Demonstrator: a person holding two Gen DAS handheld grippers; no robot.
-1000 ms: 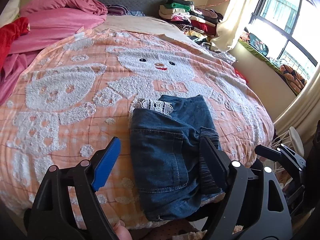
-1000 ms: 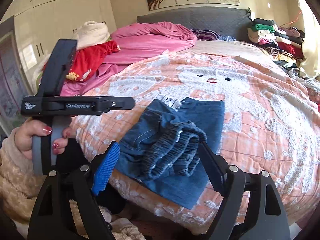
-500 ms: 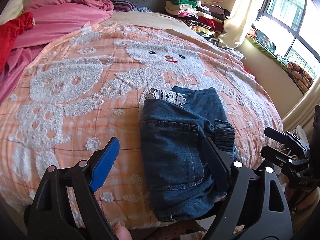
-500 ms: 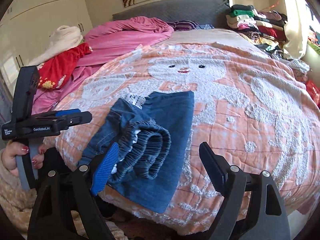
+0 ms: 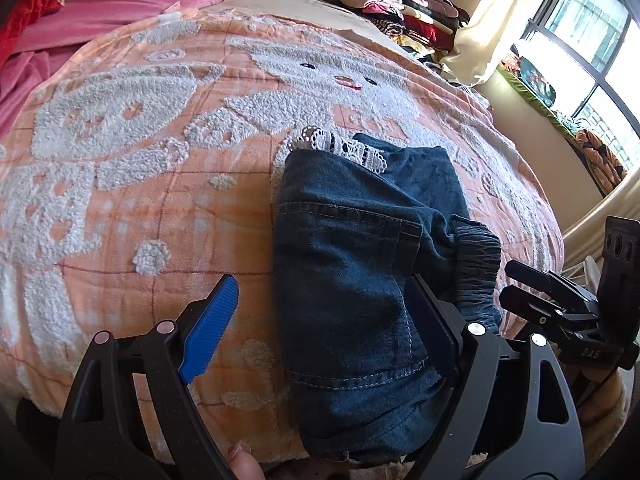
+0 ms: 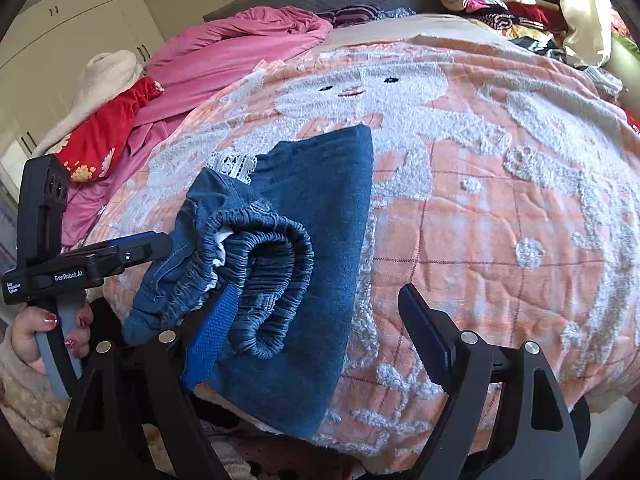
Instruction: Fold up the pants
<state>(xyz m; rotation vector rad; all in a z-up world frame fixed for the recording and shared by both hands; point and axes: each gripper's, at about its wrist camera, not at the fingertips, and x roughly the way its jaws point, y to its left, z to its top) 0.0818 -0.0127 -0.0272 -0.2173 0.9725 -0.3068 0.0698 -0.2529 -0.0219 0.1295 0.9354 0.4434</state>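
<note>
The left tongs [image 5: 320, 312] are held wide open w/ nothing gripped. The near end of the pants [image 5: 360, 280] is seen in the gap between the blue pad & the black one, so a grab at that end looks likely next. The right tongs [image 6: 316, 328] are held wide open too, nothing gripped. Their blue pad sits just by the stretchy waistband [image 6: 264, 272], prob. so that lumpy part can be picked up or pushed flat.

The pants are laid near the edge of the bed, on the orange bear blanket [image 6: 500, 220], so they can be reached from the side. They are already folded small, but the waistband is bunched up on top & a bit of white lace [image 5: 344, 148] is left poking out at the far end. So the fold is judged not tidy yet.
</note>
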